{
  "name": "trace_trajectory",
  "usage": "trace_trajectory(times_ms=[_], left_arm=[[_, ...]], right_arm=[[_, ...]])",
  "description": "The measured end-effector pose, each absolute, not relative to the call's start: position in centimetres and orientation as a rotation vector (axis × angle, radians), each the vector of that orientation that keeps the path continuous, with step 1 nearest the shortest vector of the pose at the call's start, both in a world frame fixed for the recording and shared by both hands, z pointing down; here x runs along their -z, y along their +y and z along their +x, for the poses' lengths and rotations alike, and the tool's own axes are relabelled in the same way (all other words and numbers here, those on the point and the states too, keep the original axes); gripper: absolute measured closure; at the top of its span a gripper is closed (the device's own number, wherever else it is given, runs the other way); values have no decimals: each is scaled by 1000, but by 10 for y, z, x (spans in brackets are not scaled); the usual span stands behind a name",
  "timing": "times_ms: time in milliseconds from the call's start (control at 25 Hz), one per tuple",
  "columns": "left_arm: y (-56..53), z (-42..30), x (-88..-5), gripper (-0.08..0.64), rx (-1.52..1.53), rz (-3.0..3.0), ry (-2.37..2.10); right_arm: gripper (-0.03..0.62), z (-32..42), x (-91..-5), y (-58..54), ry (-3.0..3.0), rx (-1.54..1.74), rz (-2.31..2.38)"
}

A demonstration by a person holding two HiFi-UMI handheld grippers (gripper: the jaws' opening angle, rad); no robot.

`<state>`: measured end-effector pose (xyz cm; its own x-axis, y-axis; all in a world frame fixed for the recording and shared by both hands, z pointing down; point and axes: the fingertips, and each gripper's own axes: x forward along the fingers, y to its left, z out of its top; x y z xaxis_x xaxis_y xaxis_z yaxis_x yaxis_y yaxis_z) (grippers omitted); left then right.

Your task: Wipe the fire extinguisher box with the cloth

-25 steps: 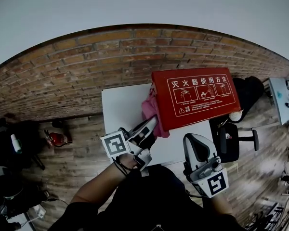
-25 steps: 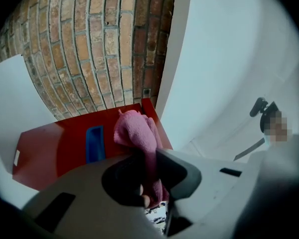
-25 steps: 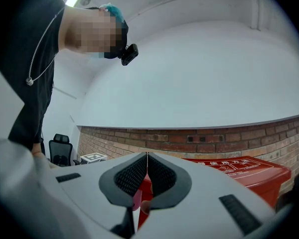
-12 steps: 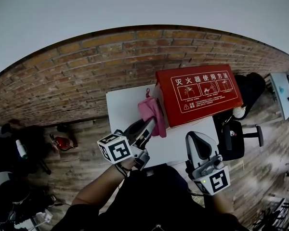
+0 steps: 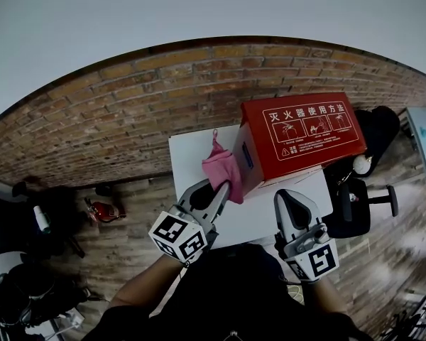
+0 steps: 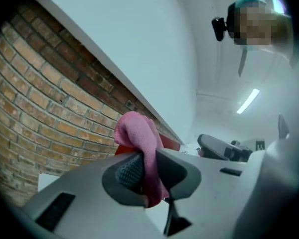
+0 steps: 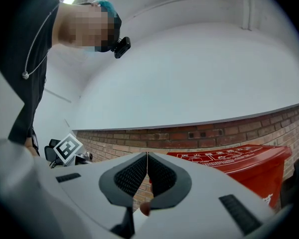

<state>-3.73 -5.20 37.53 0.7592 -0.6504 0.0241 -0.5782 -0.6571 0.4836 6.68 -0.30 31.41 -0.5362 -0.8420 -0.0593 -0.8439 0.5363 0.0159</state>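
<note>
Since a second ago the fire extinguisher box (image 5: 305,137) has stayed on the white table (image 5: 188,158), with the pink cloth (image 5: 220,170) still at its left end. The left gripper (image 5: 224,187) pinches that cloth. The right gripper (image 5: 290,197) is closed on nothing, nearby. Wiping seems under way, and the next stroke needs firm pressure along the box.

Probably an office (brick wall (image 5: 128,105), swivel chair (image 5: 346,208)).

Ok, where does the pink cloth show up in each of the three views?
Head view: centre, the pink cloth in the left gripper, beside the left end of the fire extinguisher box.
Left gripper view: centre, pinched between the jaws.
Right gripper view: not in it.
Shared landmark: the red fire extinguisher box, seen in all three.
</note>
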Motion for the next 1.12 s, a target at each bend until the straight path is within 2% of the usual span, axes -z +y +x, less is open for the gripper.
trace_trajectory(times_ms=[560, 1120], left_arm=[[24, 4, -366, 469, 15, 2677, -1381], [119, 76, -369, 468, -54, 2604, -1598]], right_arm=[[571, 123, -323, 27, 2740, 38, -1375], [572, 206, -343, 93, 2806, 36, -1343]])
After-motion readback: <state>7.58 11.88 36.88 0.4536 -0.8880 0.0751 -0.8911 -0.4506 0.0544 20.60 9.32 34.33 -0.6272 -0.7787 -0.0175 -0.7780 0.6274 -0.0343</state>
